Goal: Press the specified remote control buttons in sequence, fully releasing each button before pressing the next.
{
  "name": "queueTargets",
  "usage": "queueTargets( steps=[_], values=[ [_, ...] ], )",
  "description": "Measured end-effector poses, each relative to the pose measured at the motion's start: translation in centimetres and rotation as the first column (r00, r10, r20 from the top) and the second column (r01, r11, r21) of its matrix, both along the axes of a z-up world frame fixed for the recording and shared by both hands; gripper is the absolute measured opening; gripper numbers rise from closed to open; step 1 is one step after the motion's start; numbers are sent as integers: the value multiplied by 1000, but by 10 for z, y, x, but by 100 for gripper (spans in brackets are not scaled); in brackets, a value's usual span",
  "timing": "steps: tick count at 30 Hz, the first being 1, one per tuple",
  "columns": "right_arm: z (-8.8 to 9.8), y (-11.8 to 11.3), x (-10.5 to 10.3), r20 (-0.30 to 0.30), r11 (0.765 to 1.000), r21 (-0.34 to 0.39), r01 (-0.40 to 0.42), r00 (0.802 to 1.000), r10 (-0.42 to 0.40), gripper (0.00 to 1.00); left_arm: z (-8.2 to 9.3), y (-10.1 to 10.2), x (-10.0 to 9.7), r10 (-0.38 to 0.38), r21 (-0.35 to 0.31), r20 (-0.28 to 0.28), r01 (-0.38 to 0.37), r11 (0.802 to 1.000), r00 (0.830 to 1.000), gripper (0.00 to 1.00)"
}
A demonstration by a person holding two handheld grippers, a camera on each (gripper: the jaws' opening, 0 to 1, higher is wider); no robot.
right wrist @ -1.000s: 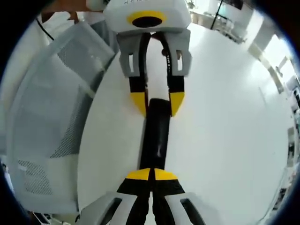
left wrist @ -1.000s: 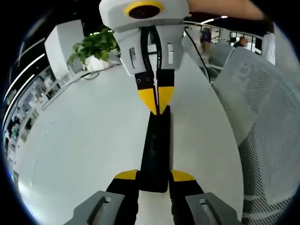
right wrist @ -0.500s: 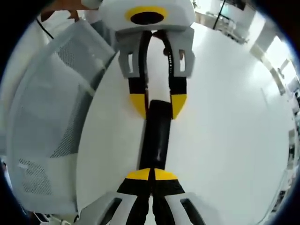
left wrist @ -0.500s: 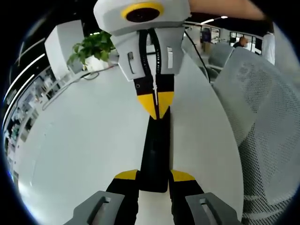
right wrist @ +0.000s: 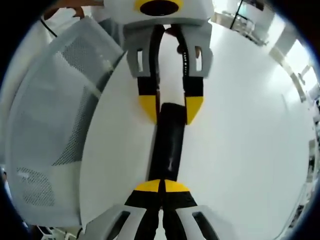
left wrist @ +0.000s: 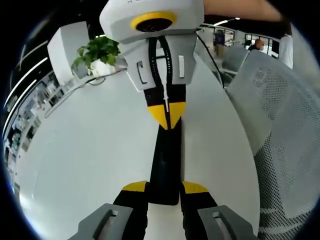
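One black remote control (left wrist: 165, 165) lies on the one white counter (left wrist: 90, 150). Two grippers meet over it: the left gripper (left wrist: 165, 192) with its two yellow-tipped fingers either side of the near end, the right gripper (left wrist: 166, 117) with two fingers closed together at the far end. Beyond the fingers stands one potted plant (left wrist: 100, 50); beside them, one mesh chair (left wrist: 285, 130).

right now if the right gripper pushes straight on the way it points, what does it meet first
The black remote control, lying lengthwise just past its shut fingers; beyond it, the left gripper clamping the far end. Whether the tips already touch it is unclear.
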State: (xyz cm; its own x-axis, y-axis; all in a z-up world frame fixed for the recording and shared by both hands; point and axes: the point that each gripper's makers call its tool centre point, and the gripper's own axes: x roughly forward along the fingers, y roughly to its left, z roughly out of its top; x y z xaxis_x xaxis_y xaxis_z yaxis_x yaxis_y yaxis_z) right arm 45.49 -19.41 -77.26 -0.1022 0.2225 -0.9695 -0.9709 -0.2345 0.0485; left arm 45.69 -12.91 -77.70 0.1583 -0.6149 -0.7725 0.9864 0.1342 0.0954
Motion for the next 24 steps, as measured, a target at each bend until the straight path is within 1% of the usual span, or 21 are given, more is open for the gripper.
queueTargets(
  steps=[24],
  values=[
    [-1, 0, 0, 9, 1000, -11, 1, 1000, -1, 0, 1, 0, 1, 2, -1, 0, -2, 1000, 1000, 24]
  ],
)
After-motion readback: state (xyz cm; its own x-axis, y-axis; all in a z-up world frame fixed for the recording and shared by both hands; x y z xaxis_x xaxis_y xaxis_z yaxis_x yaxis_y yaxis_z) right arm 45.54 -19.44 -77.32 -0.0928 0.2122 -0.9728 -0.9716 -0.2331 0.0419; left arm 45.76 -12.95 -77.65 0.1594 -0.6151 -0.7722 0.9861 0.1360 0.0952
